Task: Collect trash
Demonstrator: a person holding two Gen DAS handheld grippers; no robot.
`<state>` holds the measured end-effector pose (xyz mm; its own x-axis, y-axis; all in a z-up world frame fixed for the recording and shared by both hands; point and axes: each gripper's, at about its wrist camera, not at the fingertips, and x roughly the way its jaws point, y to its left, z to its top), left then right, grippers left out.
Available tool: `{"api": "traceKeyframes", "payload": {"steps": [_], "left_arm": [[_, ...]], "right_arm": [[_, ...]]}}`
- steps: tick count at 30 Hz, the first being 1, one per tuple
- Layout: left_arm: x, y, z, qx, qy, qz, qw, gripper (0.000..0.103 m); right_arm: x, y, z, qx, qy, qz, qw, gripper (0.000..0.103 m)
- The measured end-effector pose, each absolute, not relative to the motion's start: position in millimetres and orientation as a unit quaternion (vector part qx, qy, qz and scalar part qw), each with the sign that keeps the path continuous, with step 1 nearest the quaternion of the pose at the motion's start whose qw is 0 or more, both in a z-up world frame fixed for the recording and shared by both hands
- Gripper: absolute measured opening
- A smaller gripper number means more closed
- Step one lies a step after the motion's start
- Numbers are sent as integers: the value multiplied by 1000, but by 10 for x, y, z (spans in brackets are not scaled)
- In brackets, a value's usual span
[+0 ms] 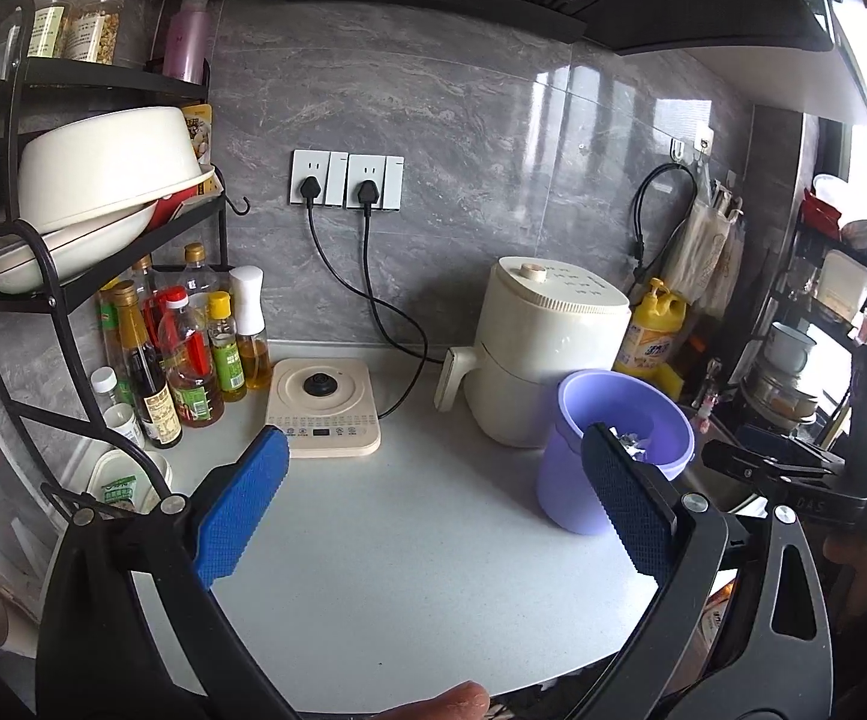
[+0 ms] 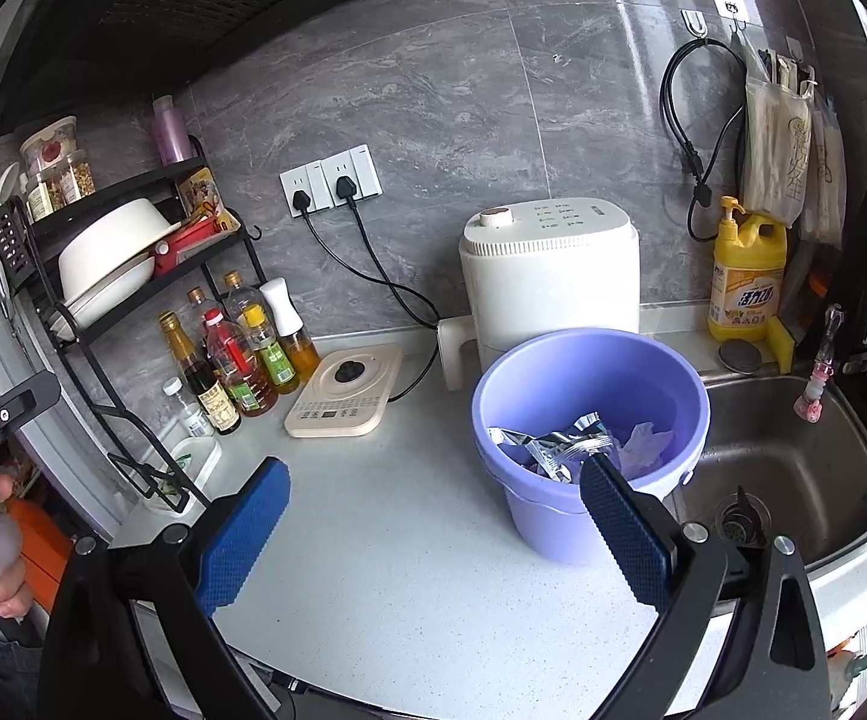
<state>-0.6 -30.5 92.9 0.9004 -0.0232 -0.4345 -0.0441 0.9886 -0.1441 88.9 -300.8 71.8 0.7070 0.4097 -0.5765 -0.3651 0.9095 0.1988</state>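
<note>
A lilac plastic bucket (image 2: 589, 438) stands upright on the pale speckled countertop (image 2: 409, 564), and it serves as the anchor for everything else. Inside it lie crumpled silver foil wrappers (image 2: 559, 441) and a scrap of pale purple plastic (image 2: 646, 447), resting against the bucket's inner wall toward its near side. The right gripper (image 2: 433, 525) hovers just in front of the bucket with its blue-padded fingers spread wide and nothing between them; its right finger overlaps the bucket's near rim in the right wrist view, though whether it touches cannot be told. The left gripper (image 1: 436, 510) sits to the left of the bucket, likewise spread wide and empty, over bare counter. Directly behind the bucket stands a cream air fryer (image 2: 547, 282), its handle pointing left. Left of the bucket, well apart, a flat cream induction base (image 2: 346, 393) lies on the counter, and beyond that a cluster of oil and sauce bottles (image 2: 241, 354) stands beneath a black dish rack (image 2: 127, 252) holding white bowls. Just to the right of the bucket the stainless sink (image 2: 793, 462) drops away, and behind the bucket's right side a yellow dish soap bottle (image 2: 745, 276) stands against the grey marble wall.
</note>
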Motion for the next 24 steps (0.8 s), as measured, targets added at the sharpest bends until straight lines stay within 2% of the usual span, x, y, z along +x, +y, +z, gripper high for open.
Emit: {"api": "traceKeyframes", "payload": {"steps": [24], "left_arm": [[-111,-379,953,-72,211,12,975,97]], "right_arm": [[880,-2988,698,34,311,219,924,95]]}}
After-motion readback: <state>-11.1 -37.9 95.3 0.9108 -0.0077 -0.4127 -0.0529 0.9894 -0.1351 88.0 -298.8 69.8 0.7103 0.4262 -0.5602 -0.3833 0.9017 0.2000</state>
